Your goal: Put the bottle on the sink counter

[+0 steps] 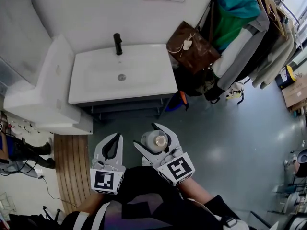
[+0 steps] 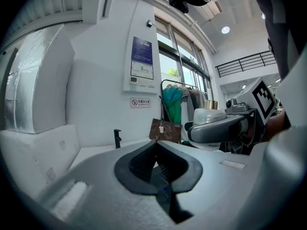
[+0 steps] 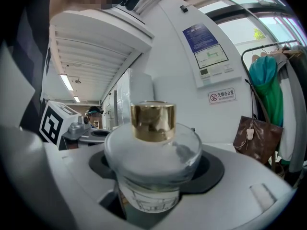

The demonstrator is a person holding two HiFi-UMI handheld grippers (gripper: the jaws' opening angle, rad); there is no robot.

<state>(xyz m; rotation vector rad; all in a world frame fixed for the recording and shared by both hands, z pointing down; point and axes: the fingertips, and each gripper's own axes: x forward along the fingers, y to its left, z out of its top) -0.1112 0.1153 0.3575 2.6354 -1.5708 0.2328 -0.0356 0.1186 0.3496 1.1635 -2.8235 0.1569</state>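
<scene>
A round clear glass bottle (image 3: 152,164) with a gold cap stands upright between the jaws of my right gripper (image 1: 157,140), which is shut on it. From the head view the bottle (image 1: 155,140) hangs over the grey floor, in front of the white sink counter (image 1: 96,87) with its black tap (image 1: 117,43). My left gripper (image 1: 111,146) floats just left of the right one, jaws together with nothing held. In the left gripper view the bottle (image 2: 209,116) shows at the right in the other gripper's jaws, and the tap (image 2: 117,138) stands farther off.
A brown bag (image 1: 192,47) and hanging clothes (image 1: 244,28) on a rack crowd the counter's right end. A white cabinet (image 1: 48,85) adjoins the sink on the left. A wooden platform (image 1: 69,169) lies on the floor at the left.
</scene>
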